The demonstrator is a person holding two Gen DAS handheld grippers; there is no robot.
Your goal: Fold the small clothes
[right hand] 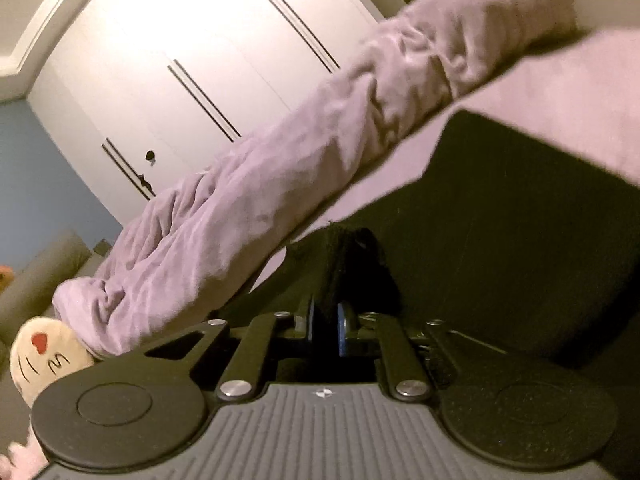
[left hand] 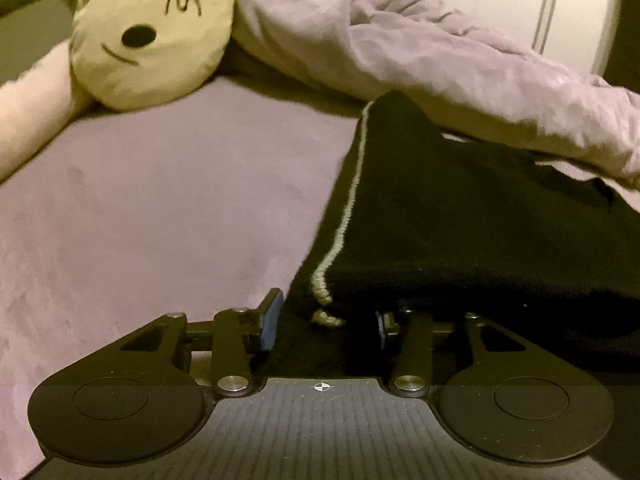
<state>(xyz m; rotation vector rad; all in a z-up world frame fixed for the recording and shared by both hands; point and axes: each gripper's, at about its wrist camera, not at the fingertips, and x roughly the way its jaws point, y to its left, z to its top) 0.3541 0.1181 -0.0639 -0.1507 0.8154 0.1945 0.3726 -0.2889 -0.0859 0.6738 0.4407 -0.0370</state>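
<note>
- While the black garment (left hand: 460, 216) lies on the lilac bed sheet (left hand: 160, 200), near the long rumpled blanket (left hand: 400, 52), both grippers are at its near edge.
- The left gripper (left hand: 324, 320) is partly open. The corner with the pale stitched trim (left hand: 348, 200) sits between its blue pads (left hand: 270, 320), but the pads do not seem to press it yet.
- The right gripper (right hand: 326, 324) is squeezed tight on a bunched bit of the black cloth.
- I think the step is to grab both near corners, so the left one should close on the cloth first.
- Then both hands would do best to lift together and at the same height, and lay the near edge flat over the far edge, close to the blanket.
- Going slowly should keep the cloth from slipping or bunching up.
- The garment looks like a soft, thick knit, floppy and dark.
- The sheet looks smooth and a bit fuzzy.
- The blanket is puffy and wrinkled, like a long roll.
- A round cream cushion (left hand: 152, 32) with a drawn face and a red heart sits at the far left of the bed.
</note>
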